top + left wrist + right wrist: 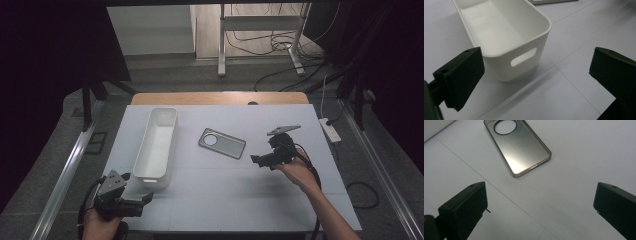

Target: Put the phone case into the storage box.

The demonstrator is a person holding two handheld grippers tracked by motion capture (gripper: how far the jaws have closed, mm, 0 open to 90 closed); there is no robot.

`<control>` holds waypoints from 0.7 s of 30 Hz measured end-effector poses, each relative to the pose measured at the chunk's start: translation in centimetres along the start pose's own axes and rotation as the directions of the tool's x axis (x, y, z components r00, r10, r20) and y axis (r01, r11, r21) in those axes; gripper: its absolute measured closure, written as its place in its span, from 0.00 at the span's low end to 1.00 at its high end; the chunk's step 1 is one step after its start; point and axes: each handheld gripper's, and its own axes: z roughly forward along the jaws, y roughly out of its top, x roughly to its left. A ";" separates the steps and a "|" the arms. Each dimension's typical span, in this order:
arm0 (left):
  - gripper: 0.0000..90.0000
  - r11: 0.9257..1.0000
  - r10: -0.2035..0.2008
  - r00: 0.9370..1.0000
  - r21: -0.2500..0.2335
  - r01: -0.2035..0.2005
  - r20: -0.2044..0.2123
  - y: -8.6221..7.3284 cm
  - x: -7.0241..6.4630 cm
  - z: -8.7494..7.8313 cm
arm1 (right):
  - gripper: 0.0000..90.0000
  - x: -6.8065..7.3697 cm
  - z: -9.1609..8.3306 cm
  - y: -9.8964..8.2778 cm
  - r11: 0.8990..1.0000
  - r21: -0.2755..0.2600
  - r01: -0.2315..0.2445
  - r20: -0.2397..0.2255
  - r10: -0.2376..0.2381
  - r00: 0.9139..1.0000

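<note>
The left gripper sits at the near left corner of the white surface, jaws spread wide and empty, aimed at the near end of the white bin. The bin is a long, empty container with a handle slot in its end wall. To its right, apart from it, a grey phone case lies flat, inner side up. The right gripper hovers just beside the case, jaws wide apart, holding nothing.
</note>
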 end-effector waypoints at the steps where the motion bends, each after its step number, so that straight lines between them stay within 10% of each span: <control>1: 0.00 1.000 -0.001 1.000 0.000 0.001 0.000 0.0 0.0 0.0 | 0.00 0.0 0.1 0.1 1.000 0.003 -0.002 0.003 0.002 1.000; 21: 0.00 1.000 -0.001 1.000 -0.001 0.001 0.003 0.0 0.0 0.0 | 0.01 0.2 2.5 1.7 0.999 0.044 0.002 -0.018 -0.001 1.000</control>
